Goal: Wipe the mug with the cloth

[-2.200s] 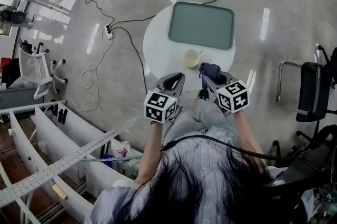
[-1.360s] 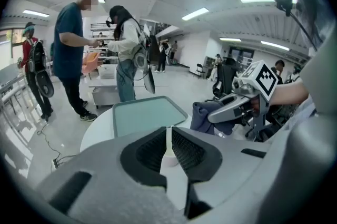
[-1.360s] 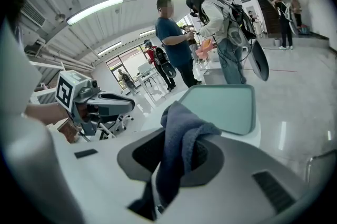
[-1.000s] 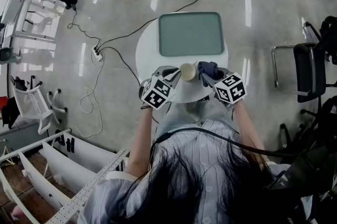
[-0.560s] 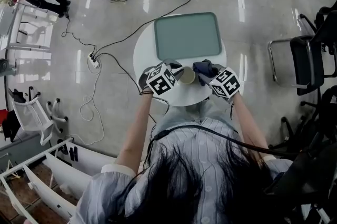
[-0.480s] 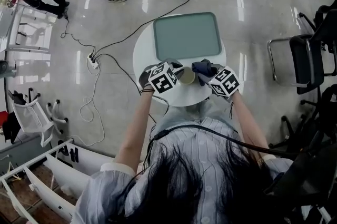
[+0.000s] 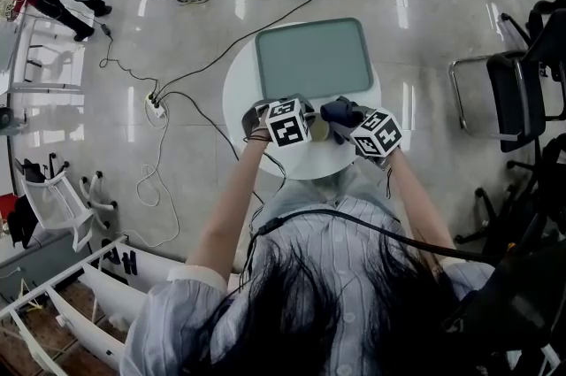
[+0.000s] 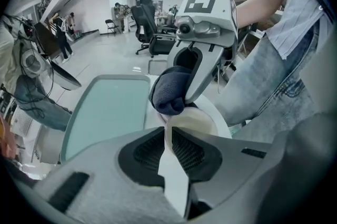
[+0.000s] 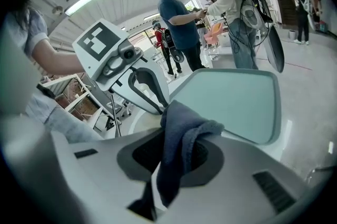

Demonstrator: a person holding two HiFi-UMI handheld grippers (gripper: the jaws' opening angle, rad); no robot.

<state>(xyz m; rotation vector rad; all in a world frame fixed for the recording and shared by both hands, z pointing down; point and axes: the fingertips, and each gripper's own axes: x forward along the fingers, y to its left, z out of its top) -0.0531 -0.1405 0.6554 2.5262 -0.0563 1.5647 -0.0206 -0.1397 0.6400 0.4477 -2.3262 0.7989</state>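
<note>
In the left gripper view, my left gripper (image 8: pixel 169 130) is shut on a thin cream part of the mug (image 8: pixel 194 120), either its wall or its handle. Opposite it, a dark blue cloth (image 8: pixel 169 92) bunched in the right gripper presses against the mug's rim. In the right gripper view, my right gripper (image 9: pixel 176 136) is shut on the cloth (image 9: pixel 181 130), which hangs over the jaws and hides the mug. From the head view, both grippers (image 7: pixel 296 125) (image 7: pixel 354 125) meet over the near part of the round white table (image 7: pixel 256 87), with the mug (image 7: pixel 320 132) between them.
A teal tray (image 7: pixel 314 57) lies on the far half of the table. A cable and power strip (image 7: pixel 156 107) run across the floor on the left. Black chairs (image 7: pixel 522 91) stand to the right, and people stand beyond the table.
The left gripper moved right to the mug and closed on it. The right gripper brought the cloth against the mug. Earlier the mug stood free between the two grippers.
</note>
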